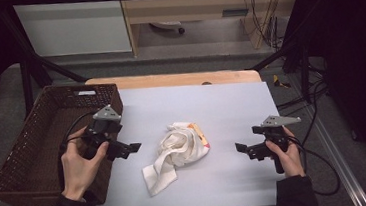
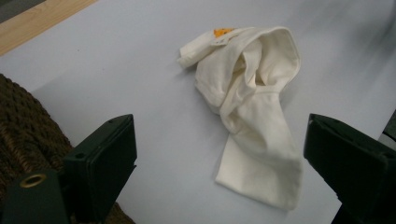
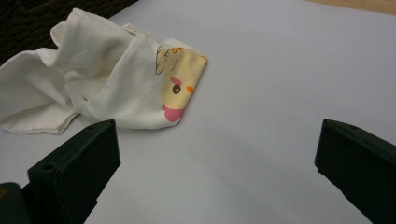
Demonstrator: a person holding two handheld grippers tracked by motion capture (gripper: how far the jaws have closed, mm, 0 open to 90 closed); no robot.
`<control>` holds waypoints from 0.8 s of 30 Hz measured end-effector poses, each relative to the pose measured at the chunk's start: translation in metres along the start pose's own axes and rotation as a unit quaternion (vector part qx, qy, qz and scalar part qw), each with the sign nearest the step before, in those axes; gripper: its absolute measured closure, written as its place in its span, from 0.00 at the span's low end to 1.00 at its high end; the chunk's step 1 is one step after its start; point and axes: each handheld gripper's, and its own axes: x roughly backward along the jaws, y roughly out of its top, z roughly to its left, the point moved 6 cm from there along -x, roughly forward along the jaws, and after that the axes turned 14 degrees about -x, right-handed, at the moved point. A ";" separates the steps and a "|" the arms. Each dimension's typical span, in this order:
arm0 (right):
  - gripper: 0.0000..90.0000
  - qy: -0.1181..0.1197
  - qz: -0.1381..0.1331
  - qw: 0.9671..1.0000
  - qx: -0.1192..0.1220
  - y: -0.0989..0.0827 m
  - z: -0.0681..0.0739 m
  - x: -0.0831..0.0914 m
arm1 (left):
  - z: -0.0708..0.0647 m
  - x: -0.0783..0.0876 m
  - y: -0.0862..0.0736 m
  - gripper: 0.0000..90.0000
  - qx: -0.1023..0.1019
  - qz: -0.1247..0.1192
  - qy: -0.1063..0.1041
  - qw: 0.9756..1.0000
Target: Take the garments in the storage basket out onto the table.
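So the cloth (image 1: 177,151) is sitting crumpled in the middle of the table (image 1: 231,104), well right of the basket (image 1: 29,146), and nobody's got hold of it yet. Both tongs are spread wide with nothing in them: the left tongs (image 1: 134,148) are just off the cloth's left side, pointing at it, and the right tongs (image 1: 241,148) are off its right side, a fair bit farther out. So the left hand is clearly the nearer one. The cloth runs long from its bunched end with the yellow cartoon print, on the far right, down to a flat tail near the person, on the left. In the left gripper view that tail (image 2: 261,172) lies right between the jaws, a bit ahead. My guess is the tail corner is the easy first grab.
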 end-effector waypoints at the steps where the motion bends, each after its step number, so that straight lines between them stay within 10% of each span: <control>1: 0.01 0.000 0.000 1.000 0.000 0.000 0.000 0.000 | 0.001 0.001 -0.003 0.11 0.001 -0.002 0.001 1.000; 24: 0.01 -0.003 0.006 1.000 -0.001 -0.003 -0.001 -0.002 | 0.031 0.005 -0.067 0.11 0.050 -0.024 0.016 0.998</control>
